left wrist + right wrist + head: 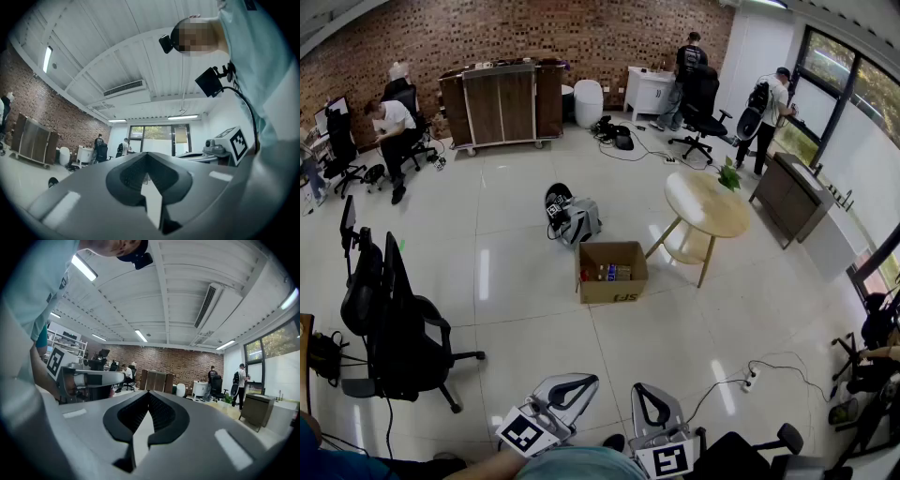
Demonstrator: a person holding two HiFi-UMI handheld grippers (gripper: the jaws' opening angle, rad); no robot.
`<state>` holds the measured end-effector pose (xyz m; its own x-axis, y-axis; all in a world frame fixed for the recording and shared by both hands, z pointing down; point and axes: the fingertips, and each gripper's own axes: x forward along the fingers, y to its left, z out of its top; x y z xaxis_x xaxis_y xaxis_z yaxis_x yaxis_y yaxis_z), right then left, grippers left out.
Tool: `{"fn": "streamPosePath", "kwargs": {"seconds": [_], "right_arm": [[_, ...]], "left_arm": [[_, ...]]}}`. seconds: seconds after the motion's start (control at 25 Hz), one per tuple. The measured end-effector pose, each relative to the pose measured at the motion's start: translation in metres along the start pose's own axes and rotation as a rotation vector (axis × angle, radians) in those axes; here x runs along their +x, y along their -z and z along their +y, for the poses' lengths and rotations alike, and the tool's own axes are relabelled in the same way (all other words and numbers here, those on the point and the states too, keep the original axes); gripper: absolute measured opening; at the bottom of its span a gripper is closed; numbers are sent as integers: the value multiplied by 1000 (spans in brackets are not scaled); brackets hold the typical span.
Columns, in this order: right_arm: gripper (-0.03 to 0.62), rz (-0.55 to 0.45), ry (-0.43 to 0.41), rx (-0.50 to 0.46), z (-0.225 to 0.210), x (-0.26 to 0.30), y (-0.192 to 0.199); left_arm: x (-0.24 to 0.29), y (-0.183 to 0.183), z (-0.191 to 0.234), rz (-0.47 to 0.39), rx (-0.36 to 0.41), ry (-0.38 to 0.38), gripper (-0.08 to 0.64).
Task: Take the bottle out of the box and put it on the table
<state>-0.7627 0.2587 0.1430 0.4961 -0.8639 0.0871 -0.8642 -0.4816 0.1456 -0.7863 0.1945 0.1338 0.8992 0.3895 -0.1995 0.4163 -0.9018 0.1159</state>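
An open cardboard box (614, 292) stands on the floor in the middle of the room, well ahead of me in the head view. Bottles (613, 272) lie inside it, too small to tell apart. Just right of the box is a round wooden table (705, 208) bearing a small plant (729, 175). My left gripper (581, 381) and right gripper (642, 387) are held close to my body at the bottom edge, side by side, far from the box. The left gripper (147, 153) has its jaws together with nothing between them, and so does the right gripper (149, 393).
A black office chair (398, 328) stands at the left, and a backpack (574, 220) lies beyond the box. A power strip with its cable (752, 375) runs across the floor at the right. A wooden cabinet (502, 103), desks and several people line the far walls.
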Motion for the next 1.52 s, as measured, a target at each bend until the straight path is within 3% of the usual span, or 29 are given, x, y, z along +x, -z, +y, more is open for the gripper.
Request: {"fn": "streamPosePath", "kwargs": {"seconds": [0.32, 0.48, 0.64, 1.0, 1.24, 1.52], "right_arm": [[2, -20, -1, -8, 28, 40, -7], [2, -1, 3, -9, 21, 41, 4], [2, 31, 35, 33, -13, 47, 22], [3, -84, -44, 21, -111, 76, 14], [5, -119, -53, 40, -183, 81, 21], [5, -100, -83, 76, -221, 103, 33]], "left_arm": [[-16, -5, 40, 9, -4, 8, 11], [-3, -4, 47, 11, 1, 28, 11], [29, 10, 49, 47, 4, 43, 11], [132, 24, 57, 60, 66, 32, 11], [211, 27, 53, 57, 89, 21, 11], [254, 33, 68, 51, 66, 9, 20]]}}
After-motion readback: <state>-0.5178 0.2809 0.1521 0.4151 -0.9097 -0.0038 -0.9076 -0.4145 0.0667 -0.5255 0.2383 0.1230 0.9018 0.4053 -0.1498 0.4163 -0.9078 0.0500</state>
